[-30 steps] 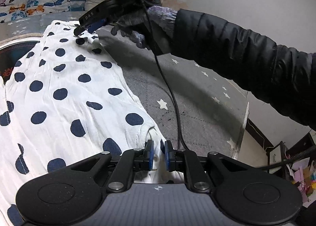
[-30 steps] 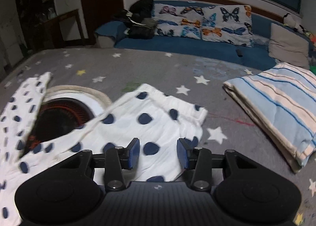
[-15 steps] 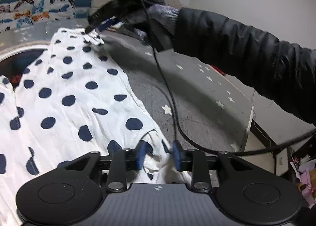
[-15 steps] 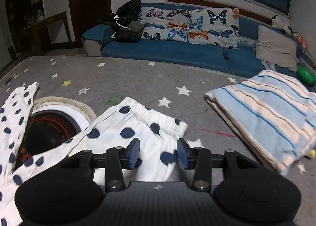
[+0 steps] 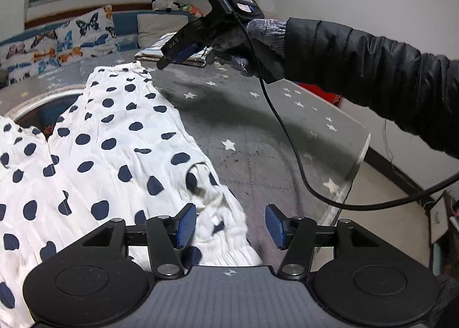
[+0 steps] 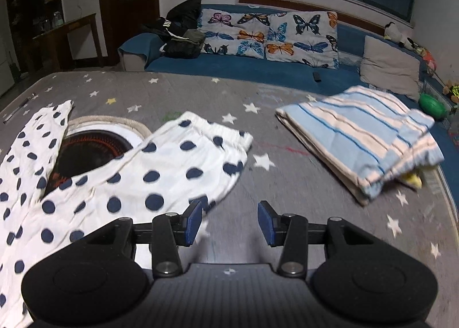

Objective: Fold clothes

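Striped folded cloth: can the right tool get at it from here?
Probably yes. The right tool stands open and empty, and only bare grey starred cover lies between it and the striped folded cloth.

Crinkled matt cloth polka-dot garment (image 5: 94, 155)

Left gripper (image 5: 231, 226) jaws opening, right gripper (image 6: 229, 223) parted, empty

White, navy-dotted garment (image 5: 114, 138)
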